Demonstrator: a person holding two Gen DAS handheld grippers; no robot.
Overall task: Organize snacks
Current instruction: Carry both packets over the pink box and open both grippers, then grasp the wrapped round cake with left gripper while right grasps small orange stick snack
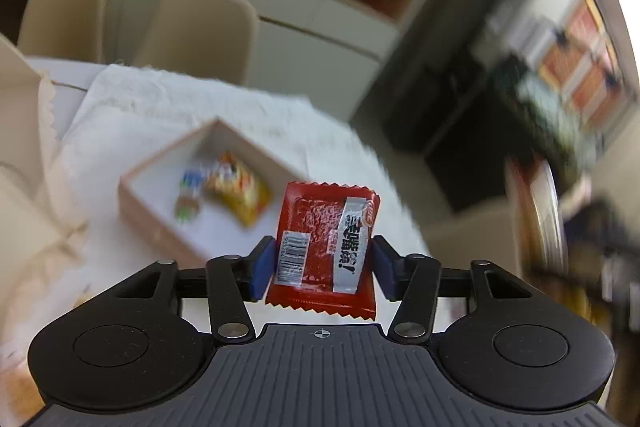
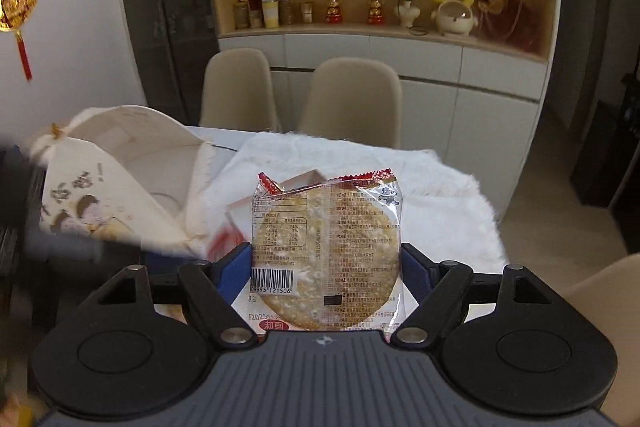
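My left gripper (image 1: 322, 263) is shut on a red snack packet (image 1: 324, 247) with a silver label and holds it upright above the table. Beyond it to the left, a pink-rimmed box (image 1: 160, 219) on a white fluffy cloth (image 1: 168, 107) holds a yellow-orange packet (image 1: 240, 191) and a small blue-green one (image 1: 190, 195). My right gripper (image 2: 326, 267) is shut on a clear rice cracker packet (image 2: 326, 251), held upright. The packet hides most of the box (image 2: 304, 181) behind it.
A cream printed bag (image 2: 116, 187) lies open at the left of the table. Two beige chairs (image 2: 352, 99) stand behind the table, before a shelf unit with ornaments. Another chair (image 2: 600, 307) is at the right.
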